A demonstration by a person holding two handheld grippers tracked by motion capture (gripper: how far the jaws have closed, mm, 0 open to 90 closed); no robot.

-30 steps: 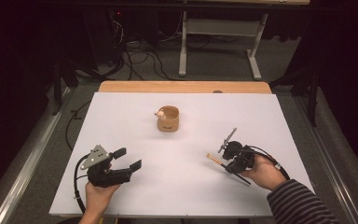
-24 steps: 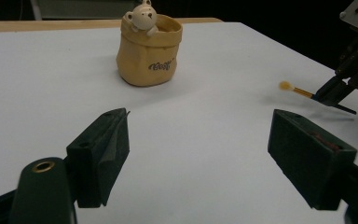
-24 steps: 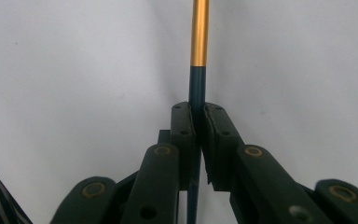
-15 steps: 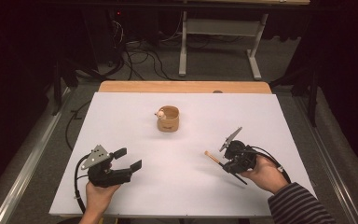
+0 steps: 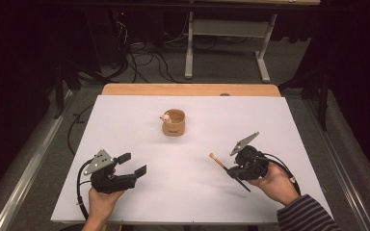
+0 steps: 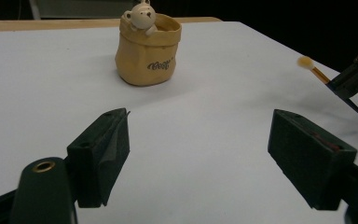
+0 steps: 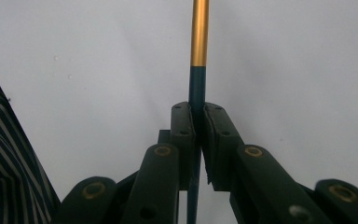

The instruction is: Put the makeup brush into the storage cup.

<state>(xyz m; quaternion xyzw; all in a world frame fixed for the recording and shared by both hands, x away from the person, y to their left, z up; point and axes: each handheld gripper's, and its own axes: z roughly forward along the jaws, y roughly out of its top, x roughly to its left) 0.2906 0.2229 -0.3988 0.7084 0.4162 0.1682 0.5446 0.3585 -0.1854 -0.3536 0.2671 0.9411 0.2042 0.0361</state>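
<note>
Small tan pot [image 5: 174, 122] stands upright on the white table [image 5: 125, 125], toward its far middle — soft-looking walls, dark lettering on the side, open mouth. A little cream bear figure [image 5: 165, 117] sits at the pot's rim, head poking above it; in the left gripper view the bear [image 6: 142, 16] leans over the near-left edge of the pot [image 6: 148, 53]. What else lies inside the pot cannot be told, the interior being hidden from these angles. Right gripper [image 5: 230, 169] is near of the pot and off to its right, held low over the table, jaws closed on a thin brush [image 5: 227, 168]. In the right gripper view the pads pinch the dark blue part of the brush handle [image 7: 197, 88], with the gold section running on beyond the jaws. The brush's pale tip points back toward the pot, well apart from it. Left gripper [image 5: 133, 164] is near of the pot and off to its left — jaws wide apart, nothing between them, bare table showing in the gap.
</note>
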